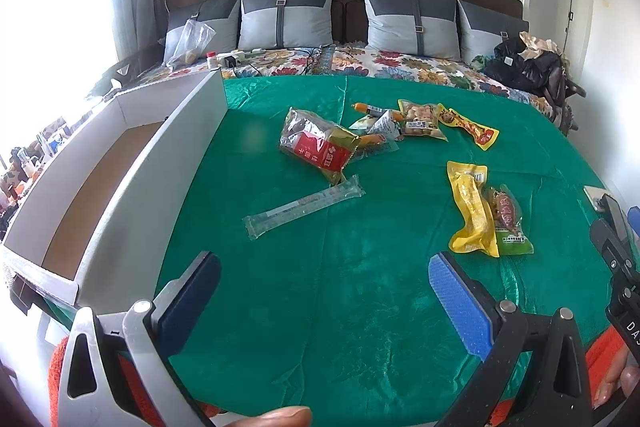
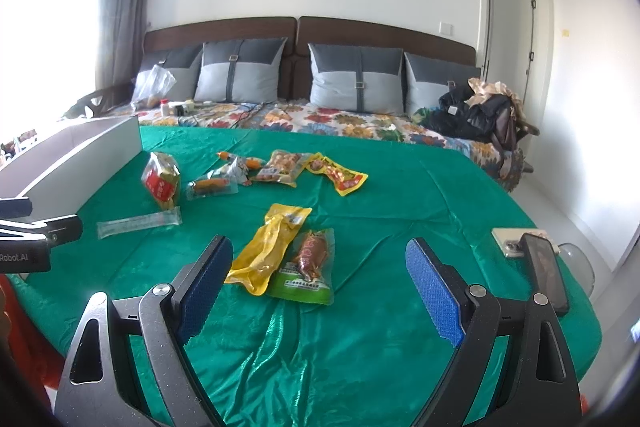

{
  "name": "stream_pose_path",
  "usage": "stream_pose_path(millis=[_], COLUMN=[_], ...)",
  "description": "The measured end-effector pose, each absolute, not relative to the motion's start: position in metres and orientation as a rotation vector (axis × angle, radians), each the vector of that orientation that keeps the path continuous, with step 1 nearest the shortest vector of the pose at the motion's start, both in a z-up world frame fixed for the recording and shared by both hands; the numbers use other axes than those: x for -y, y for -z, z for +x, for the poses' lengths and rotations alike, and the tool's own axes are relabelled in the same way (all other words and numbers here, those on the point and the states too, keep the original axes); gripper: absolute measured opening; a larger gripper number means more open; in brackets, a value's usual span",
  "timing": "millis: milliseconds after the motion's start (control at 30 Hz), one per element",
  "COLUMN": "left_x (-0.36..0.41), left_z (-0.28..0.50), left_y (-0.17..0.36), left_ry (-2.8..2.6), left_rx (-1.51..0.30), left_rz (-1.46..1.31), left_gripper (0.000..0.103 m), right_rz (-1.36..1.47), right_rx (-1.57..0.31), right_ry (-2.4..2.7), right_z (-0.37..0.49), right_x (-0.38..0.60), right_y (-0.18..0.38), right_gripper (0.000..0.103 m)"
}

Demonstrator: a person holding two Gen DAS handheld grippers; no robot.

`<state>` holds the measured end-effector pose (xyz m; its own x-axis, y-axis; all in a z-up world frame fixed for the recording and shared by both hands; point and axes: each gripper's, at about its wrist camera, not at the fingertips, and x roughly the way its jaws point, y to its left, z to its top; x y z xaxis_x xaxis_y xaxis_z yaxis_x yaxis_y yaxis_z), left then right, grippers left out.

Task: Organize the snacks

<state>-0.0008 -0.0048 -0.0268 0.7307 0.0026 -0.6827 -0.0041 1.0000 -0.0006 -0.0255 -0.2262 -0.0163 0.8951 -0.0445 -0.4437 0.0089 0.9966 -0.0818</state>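
Left gripper: the left gripper [image 1: 324, 297] hung over bare green cloth [image 1: 360, 307] with its blue pads spread wide and nothing between them.
Right gripper: the right gripper [image 2: 320, 291] was likewise spread and empty, low over the same cloth.
Nearest snacks: a yellow packet [image 2: 269, 247] and a green-bottomed sausage packet [image 2: 310, 267] lay touching side by side, just ahead of the right gripper and between the lines of its fingers; from the left wrist they sat ahead and to the right.
Clear tube packet: a long transparent packet [image 1: 304, 207] lay flat ahead of the left gripper, slightly left of centre, near the box wall.
Far cluster: a red-and-gold bag [image 1: 316, 145], a small clear sausage packet [image 2: 210, 187], a packet of round brown balls [image 1: 420, 119] and a yellow-and-red packet [image 1: 468, 125] lay bunched together further out (several overlapped, so their edges were hard to separate).
Box: a white cardboard box [image 1: 176, 163] stood open at the cloth's left edge; the visible part of its brown floor held nothing, though the near wall hid some of it.
Phones: two phones [image 2: 536, 255] rested at the cloth's right edge, one partly over the other.
Background: grey cushions [image 2: 240, 71] leaned on the headboard, beside a clear plastic bag [image 1: 192, 43] whose contents were unclear.
Cut off: a fingertip [image 1: 284, 417] showed at the bottom edge.
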Motion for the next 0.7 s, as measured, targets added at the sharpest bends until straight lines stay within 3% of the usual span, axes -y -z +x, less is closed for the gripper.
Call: stream_pose_path(millis=[700], left_x=[0.0079], left_z=[-0.0023], left_y=[0.0295], left_ry=[-0.004], left_rx=[-0.75], left_rz=[0.026], left_gripper=[0.103], right_rz=[-0.083], right_rx=[-0.474], right_ry=[0.03], right_z=[-0.0244], right_x=[0.2216], right_y=[0.0243], right_gripper=[0.091])
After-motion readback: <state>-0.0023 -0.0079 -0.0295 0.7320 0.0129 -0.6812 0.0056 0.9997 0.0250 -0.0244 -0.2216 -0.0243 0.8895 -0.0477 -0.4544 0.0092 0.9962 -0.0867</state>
